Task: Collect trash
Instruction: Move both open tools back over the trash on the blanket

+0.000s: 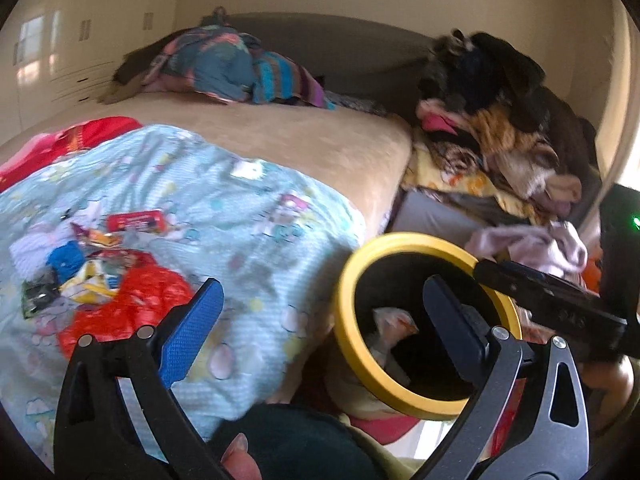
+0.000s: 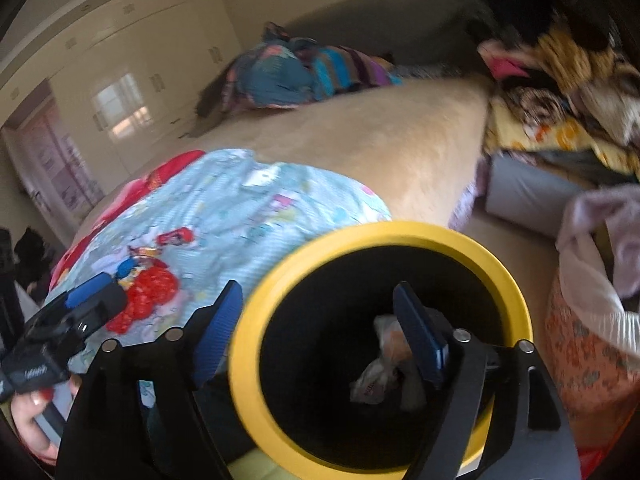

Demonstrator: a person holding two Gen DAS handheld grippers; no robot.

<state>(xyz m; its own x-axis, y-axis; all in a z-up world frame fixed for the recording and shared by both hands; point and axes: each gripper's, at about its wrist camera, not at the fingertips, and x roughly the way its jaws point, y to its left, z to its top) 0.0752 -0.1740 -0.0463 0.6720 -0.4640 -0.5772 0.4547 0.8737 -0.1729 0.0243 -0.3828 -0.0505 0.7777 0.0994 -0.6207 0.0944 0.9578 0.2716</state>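
A bin with a yellow rim (image 1: pixel 348 280) (image 2: pixel 516 292) stands beside the bed; crumpled wrappers (image 1: pixel 390 330) (image 2: pixel 380 376) lie inside it. A pile of trash lies on the light blue blanket: a red plastic bag (image 1: pixel 132 304) (image 2: pixel 150 292), a red packet (image 1: pixel 134 221), a blue wrapper (image 1: pixel 64 260) and a yellow-white wrapper (image 1: pixel 90 286). My left gripper (image 1: pixel 320 320) is open and empty, between the trash pile and the bin; it also shows in the right wrist view (image 2: pixel 90 292). My right gripper (image 2: pixel 316 328) is open and empty, straddling the bin's left rim.
The bed has a beige cover (image 1: pixel 304 136) and a light blue printed blanket (image 1: pixel 240 216). Bundled bedding (image 1: pixel 236 68) lies at the head. A heap of clothes (image 1: pixel 500 132) and a floral bag (image 2: pixel 588 352) stand right of the bin. Wardrobes (image 2: pixel 132 64) line the far wall.
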